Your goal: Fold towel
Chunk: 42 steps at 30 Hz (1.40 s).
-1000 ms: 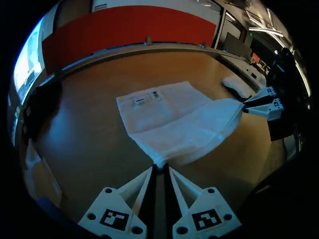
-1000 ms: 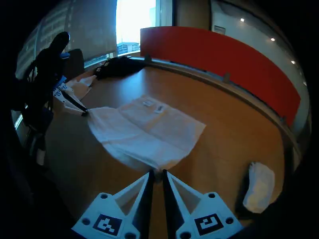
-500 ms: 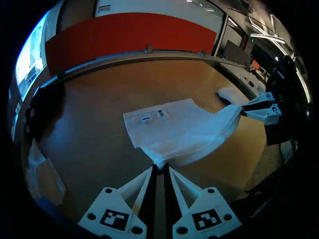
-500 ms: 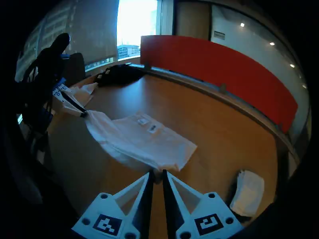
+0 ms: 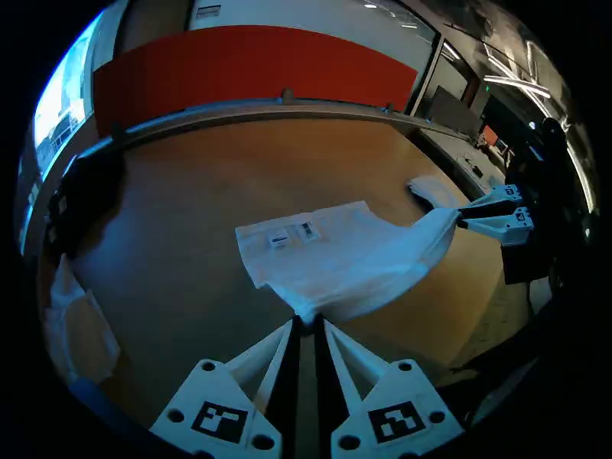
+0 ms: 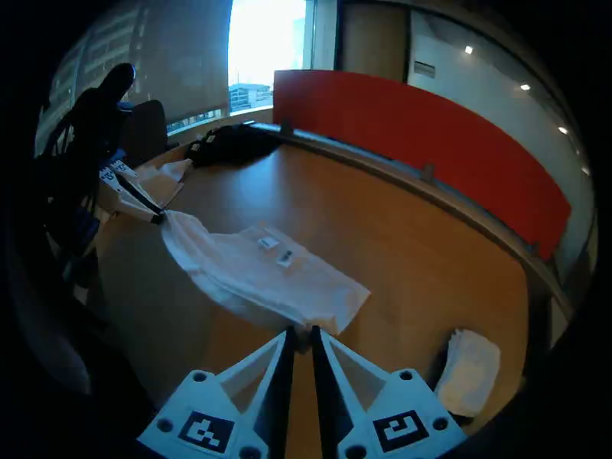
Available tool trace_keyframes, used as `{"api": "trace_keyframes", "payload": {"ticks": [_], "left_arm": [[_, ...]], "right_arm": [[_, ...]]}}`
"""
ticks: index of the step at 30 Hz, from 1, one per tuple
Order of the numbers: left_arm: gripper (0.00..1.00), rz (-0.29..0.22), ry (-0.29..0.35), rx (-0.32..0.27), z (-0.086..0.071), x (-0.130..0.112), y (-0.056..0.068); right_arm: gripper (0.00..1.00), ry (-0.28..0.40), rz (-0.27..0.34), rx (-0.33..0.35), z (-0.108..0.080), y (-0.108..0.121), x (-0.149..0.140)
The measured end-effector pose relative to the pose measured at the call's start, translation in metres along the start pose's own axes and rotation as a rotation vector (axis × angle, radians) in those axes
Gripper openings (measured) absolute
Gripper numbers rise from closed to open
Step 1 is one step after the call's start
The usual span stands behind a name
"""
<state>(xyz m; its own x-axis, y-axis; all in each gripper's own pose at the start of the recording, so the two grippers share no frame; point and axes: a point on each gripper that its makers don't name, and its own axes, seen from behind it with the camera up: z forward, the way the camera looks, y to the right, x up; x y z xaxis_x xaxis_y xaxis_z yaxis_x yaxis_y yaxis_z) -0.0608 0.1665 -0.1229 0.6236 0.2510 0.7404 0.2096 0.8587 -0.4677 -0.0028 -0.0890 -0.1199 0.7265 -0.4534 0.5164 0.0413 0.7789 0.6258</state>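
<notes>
Towel (image 5: 336, 256) lies on the counter (image 5: 183, 199), and its near edge is lifted up. The left hand-held gripper (image 5: 307, 323) pinches one near corner, fingers almost together. The right hand-held gripper (image 6: 300, 330) pinches the other near corner the same way. To fold well, I think both should move up and over together, pull the edge flat, and set corner on far corner.

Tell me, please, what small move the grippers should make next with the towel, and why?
Probably carry both held corners forward over the flat half and lower them near the far edge. The left gripper and right gripper each pinch a near corner of the towel, lifted off the table, while the half with the labels lies flat.
</notes>
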Motion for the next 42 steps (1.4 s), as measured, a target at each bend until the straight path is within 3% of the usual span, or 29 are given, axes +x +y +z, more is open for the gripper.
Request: {"api": "trace_keyframes", "payload": {"ticks": [14,23,33,42], "left_arm": [[0.12,-0.006,-0.008,0.01,0.005,-0.005,0.0],[0.12,-0.04,-0.007,0.024,0.019,0.0,-0.004],[0.12,-0.117,0.003,0.044,0.046,0.02,-0.022],[0.12,-0.118,-0.005,0.07,0.072,0.028,-0.039]], "right_arm": [[0.16,-0.019,0.001,0.009,0.002,-0.002,-0.007],[0.16,-0.031,-0.002,0.003,0.015,0.006,-0.007],[0.16,-0.05,-0.002,-0.007,0.042,0.029,-0.003],[0.16,-0.07,-0.01,-0.013,0.069,0.046,0.0]]}}
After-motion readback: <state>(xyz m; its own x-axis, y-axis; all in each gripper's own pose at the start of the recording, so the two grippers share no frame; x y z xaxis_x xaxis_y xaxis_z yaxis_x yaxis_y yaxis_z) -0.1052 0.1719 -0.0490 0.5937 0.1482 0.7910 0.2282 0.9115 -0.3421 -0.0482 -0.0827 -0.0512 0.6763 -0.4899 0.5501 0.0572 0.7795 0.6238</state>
